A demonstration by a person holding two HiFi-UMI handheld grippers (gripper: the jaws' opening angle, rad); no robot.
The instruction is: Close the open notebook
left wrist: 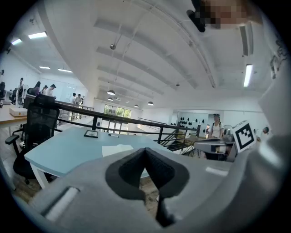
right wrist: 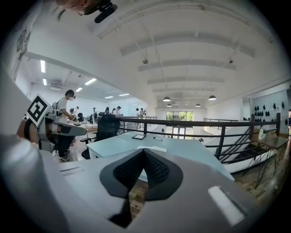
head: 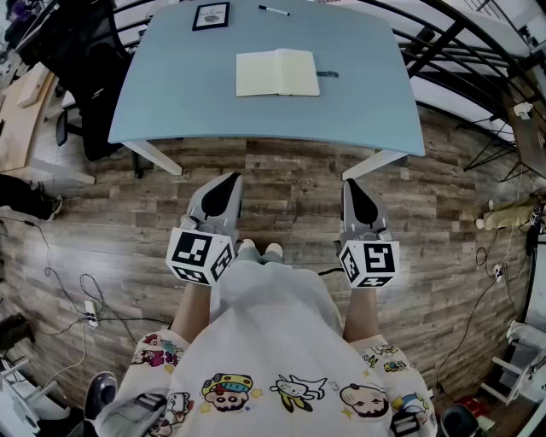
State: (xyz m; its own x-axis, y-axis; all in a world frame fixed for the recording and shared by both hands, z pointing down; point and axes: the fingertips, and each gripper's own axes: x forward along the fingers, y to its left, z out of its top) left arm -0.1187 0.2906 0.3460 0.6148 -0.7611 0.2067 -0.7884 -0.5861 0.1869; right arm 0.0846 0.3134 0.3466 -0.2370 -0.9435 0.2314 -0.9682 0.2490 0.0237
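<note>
An open notebook (head: 276, 72) with cream pages lies flat on the pale blue table (head: 179, 102), near its middle; it also shows as a pale sheet in the left gripper view (left wrist: 117, 149) and the right gripper view (right wrist: 152, 149). My left gripper (head: 232, 178) is held over the wooden floor short of the table's near edge, jaws shut and empty. My right gripper (head: 351, 183) hangs level with it on the right, also shut on nothing. Both are well short of the notebook.
A small framed card (head: 211, 15) and a pen (head: 274, 10) lie at the table's far edge. A black office chair (head: 77, 51) stands at the table's left. A black railing (head: 444, 43) runs behind and right. Cables lie on the floor (head: 68, 290) at the left.
</note>
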